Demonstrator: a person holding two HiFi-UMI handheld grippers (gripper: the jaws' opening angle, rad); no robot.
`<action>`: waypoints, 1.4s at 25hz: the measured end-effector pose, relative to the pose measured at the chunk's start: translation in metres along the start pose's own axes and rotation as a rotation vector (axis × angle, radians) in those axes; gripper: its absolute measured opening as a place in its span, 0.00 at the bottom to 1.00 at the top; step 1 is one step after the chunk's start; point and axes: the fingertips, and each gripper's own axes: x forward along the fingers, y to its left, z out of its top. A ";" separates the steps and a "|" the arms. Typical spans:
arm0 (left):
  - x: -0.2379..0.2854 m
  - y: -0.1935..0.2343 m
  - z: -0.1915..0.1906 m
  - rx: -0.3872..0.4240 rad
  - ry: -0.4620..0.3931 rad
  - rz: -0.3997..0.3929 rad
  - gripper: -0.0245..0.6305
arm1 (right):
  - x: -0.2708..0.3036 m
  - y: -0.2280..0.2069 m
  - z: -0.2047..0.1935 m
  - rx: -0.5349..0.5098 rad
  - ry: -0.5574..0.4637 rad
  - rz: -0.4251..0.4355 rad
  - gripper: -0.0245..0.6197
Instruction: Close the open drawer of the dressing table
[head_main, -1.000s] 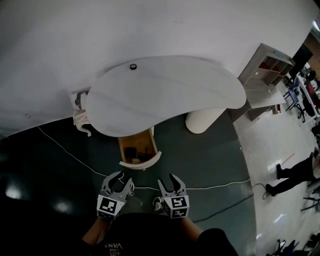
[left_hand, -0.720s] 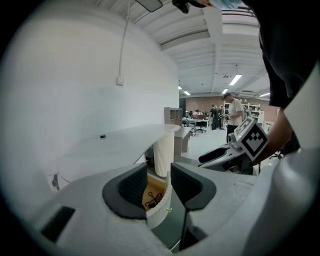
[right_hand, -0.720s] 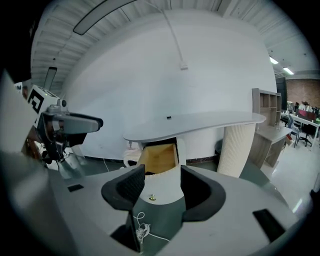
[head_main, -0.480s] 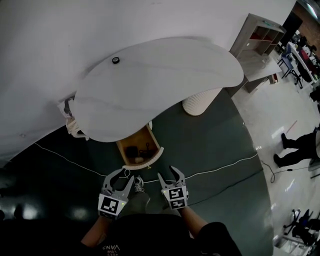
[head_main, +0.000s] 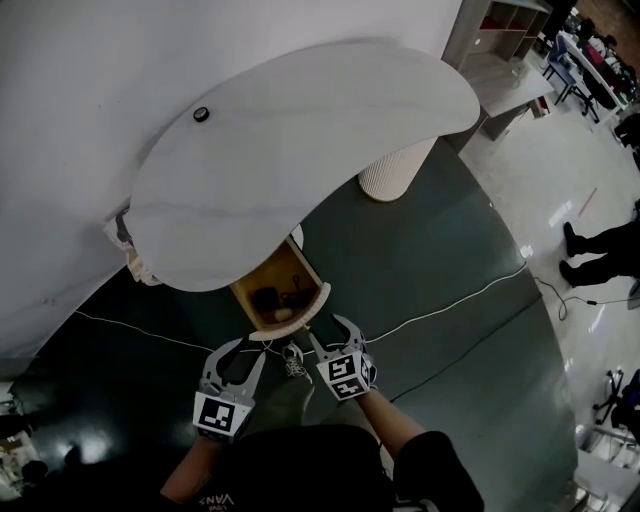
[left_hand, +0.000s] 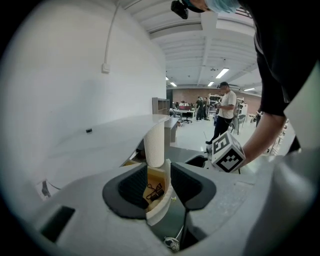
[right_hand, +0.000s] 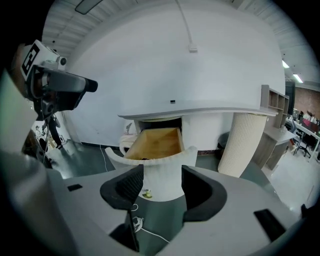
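The dressing table (head_main: 300, 140) has a white curved top. Under it the drawer (head_main: 278, 290) stands pulled out, with a wooden inside and small dark items lying in it. Its white curved front (head_main: 292, 328) faces me. My left gripper (head_main: 240, 352) is open just short of that front's left part. My right gripper (head_main: 330, 332) is by the front's right end and its jaws are opening. In the left gripper view the drawer front (left_hand: 159, 202) shows beyond the open jaws. In the right gripper view the front (right_hand: 161, 175) fills the gap ahead of the pads, which do not press on it.
A white ribbed column leg (head_main: 395, 165) stands to the right of the drawer. A white cable (head_main: 450, 300) runs across the dark floor near my feet. A small black object (head_main: 201, 114) lies on the tabletop. A shelf unit (head_main: 500, 40) and a standing person (head_main: 600, 250) are at the far right.
Both grippers have come down and forward to the drawer's curved front. The drawer itself stands as far out as before.
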 end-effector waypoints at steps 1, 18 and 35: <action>0.002 0.000 -0.002 0.002 0.006 -0.010 0.25 | 0.003 0.001 -0.003 -0.007 0.008 0.001 0.40; 0.020 0.007 -0.028 0.059 0.066 -0.120 0.25 | 0.043 0.022 -0.032 -0.068 0.035 0.055 0.45; 0.013 0.013 -0.053 0.072 0.095 -0.119 0.25 | 0.058 0.026 -0.023 -0.037 -0.041 0.051 0.43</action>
